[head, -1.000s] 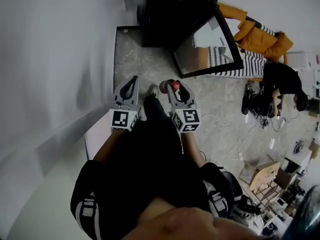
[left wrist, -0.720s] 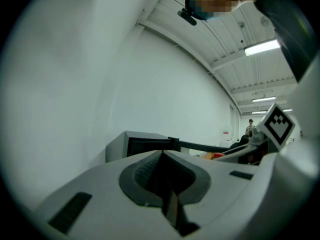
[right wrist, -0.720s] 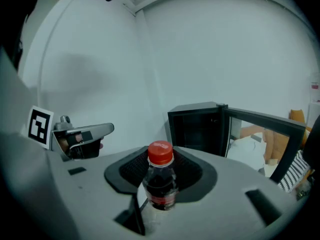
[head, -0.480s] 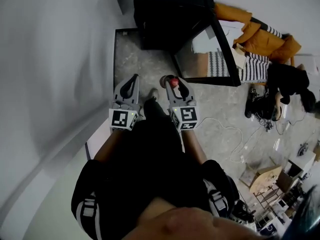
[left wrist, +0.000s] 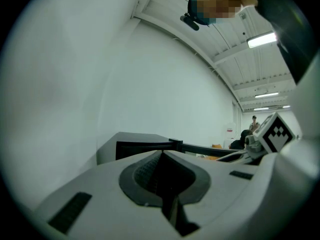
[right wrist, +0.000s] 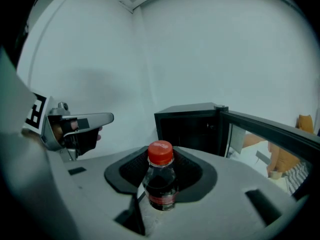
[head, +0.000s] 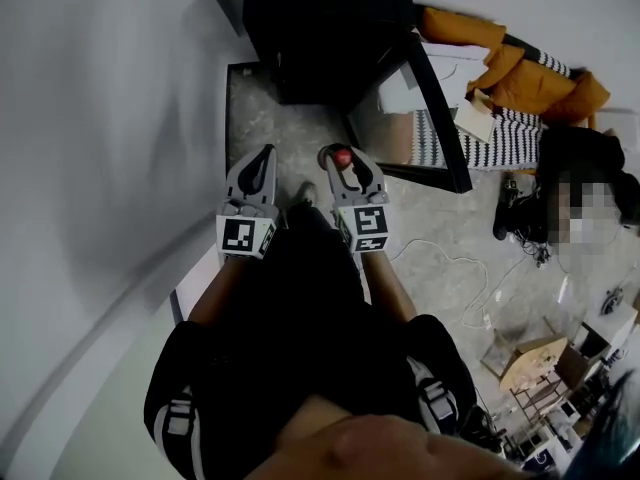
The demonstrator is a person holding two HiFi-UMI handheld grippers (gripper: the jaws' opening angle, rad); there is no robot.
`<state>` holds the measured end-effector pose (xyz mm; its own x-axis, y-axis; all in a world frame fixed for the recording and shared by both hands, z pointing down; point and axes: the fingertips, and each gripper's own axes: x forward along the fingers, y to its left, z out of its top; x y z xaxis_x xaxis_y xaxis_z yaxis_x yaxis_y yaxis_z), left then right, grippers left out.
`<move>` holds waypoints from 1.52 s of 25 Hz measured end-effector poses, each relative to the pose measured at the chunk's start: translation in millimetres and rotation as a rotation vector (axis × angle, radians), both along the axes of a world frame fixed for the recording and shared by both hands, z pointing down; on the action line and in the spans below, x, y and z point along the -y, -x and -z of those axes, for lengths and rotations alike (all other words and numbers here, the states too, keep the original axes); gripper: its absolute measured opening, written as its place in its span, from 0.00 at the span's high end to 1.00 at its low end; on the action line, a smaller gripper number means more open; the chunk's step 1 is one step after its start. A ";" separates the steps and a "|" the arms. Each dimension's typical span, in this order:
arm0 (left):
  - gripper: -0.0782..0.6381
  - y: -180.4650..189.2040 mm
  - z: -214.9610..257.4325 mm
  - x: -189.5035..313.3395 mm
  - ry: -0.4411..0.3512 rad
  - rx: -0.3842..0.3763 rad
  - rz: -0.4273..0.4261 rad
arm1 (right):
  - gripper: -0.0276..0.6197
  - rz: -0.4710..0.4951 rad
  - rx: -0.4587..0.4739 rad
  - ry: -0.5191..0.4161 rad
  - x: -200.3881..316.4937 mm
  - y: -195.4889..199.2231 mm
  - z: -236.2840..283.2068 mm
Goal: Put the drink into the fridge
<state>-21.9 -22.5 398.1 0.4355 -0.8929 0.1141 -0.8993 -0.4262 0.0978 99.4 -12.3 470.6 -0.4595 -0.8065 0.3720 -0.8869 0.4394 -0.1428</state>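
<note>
The drink is a small clear bottle (right wrist: pixel 161 183) of dark liquid with a red cap (head: pixel 342 156). It stands upright between the jaws of my right gripper (right wrist: pixel 161 158), which is shut on it. My left gripper (head: pixel 263 158) is beside it on the left, shut with nothing in it; in its own view its jaws (left wrist: pixel 162 154) meet. The black fridge (head: pixel 325 23) stands ahead on the floor with its glass door (head: pixel 432 108) swung open to the right. Its dark inside (right wrist: pixel 187 130) faces both grippers, still some way off.
A white wall (head: pixel 110 118) runs along the left. An orange jacket and striped cloth (head: pixel 520 78) lie behind the open door. Cables (head: pixel 465 273) trail across the floor at right, near a person (head: pixel 585 183) and a cardboard box (head: pixel 530 360).
Both grippers have moved forward toward the fridge, keeping side by side. The fridge and its open door now lie closer to them. The bottle stays held in the right gripper.
</note>
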 end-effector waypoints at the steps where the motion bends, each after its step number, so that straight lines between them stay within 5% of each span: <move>1: 0.88 -3.3 0.3 2.4 0.000 -0.001 -0.003 | 0.74 0.001 -0.002 0.001 3.0 -1.8 -3.2; 24: 0.88 -25.3 -37.4 120.8 0.005 -0.018 -0.207 | 0.74 -0.177 -0.022 0.002 110.5 -11.7 -34.6; 29: 0.88 -21.8 -59.6 140.2 0.054 0.009 -0.266 | 0.74 -0.205 -0.031 0.001 136.9 -7.3 -44.4; 38: 0.88 -21.5 -73.7 173.3 0.048 -0.002 -0.282 | 0.74 -0.213 -0.042 -0.013 181.0 -5.2 -64.2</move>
